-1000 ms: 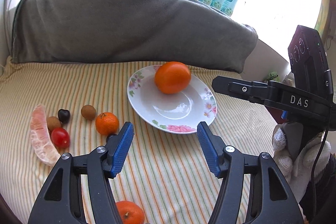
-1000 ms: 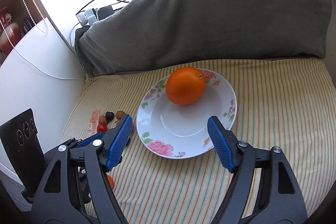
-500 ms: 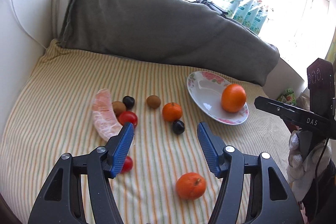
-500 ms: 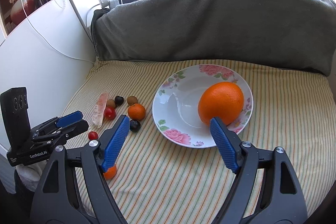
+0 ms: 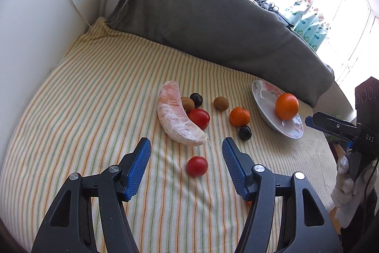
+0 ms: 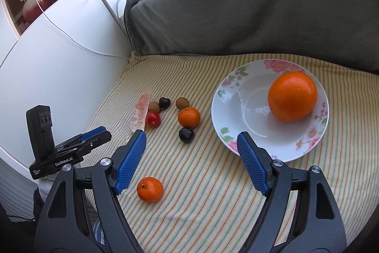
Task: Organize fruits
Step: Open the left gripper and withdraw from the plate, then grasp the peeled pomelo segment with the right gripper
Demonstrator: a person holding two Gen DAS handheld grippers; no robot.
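Our left gripper (image 5: 186,158) is spread wide and holds nothing, with a small tomato (image 5: 196,166) lying on the striped cloth (image 5: 94,98) between its fingers and a pomelo slice (image 5: 176,117) just past them, a bigger tomato (image 5: 199,118) touching that slice. Our right gripper (image 6: 191,159) is spread wide and empty too, its fingers framing a dark plum (image 6: 186,135) and a tangerine (image 6: 188,117), with another tangerine (image 6: 150,189) nearer. Beside them the flowered plate (image 6: 236,134) carries one orange (image 6: 292,96), and a grey blanket (image 6: 236,16) banks up behind
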